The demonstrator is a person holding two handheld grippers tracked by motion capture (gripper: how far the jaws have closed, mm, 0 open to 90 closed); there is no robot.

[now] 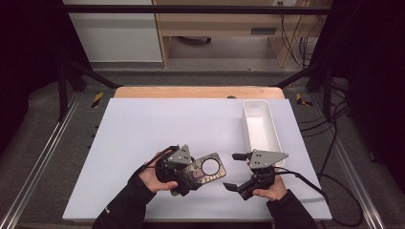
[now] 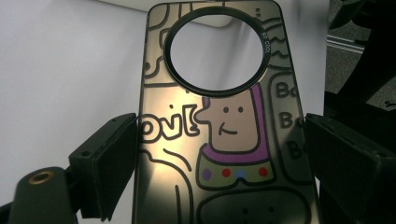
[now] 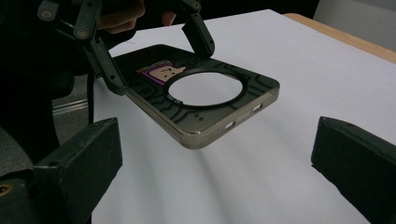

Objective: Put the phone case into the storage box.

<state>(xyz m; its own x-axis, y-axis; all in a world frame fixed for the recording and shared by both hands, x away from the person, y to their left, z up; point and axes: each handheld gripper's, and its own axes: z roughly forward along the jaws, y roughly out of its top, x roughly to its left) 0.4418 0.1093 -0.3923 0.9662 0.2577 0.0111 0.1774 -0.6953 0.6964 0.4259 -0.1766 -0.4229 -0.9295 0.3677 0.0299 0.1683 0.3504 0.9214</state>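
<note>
A phone case [image 1: 208, 170] with a cartoon print and a large round camera hole is held just above the white table sheet [image 1: 143, 129]. My left gripper [image 1: 187, 175] is shut on it, its pads [image 2: 109, 158] pressing the two long edges of the case [image 2: 224, 135]. In the right gripper view the case [image 3: 205, 93] hangs tilted over the sheet, with the left gripper [image 3: 154, 51] gripping its far end. My right gripper [image 1: 231, 171] is open just right of the case, its jaws spread wide and holding nothing [image 3: 217, 163].
An empty white oblong tray [image 1: 245, 129] lies at the back right of the sheet, just beyond the right gripper. A wooden table edge [image 1: 191, 91] runs behind the sheet. Metal rails and cables flank the table.
</note>
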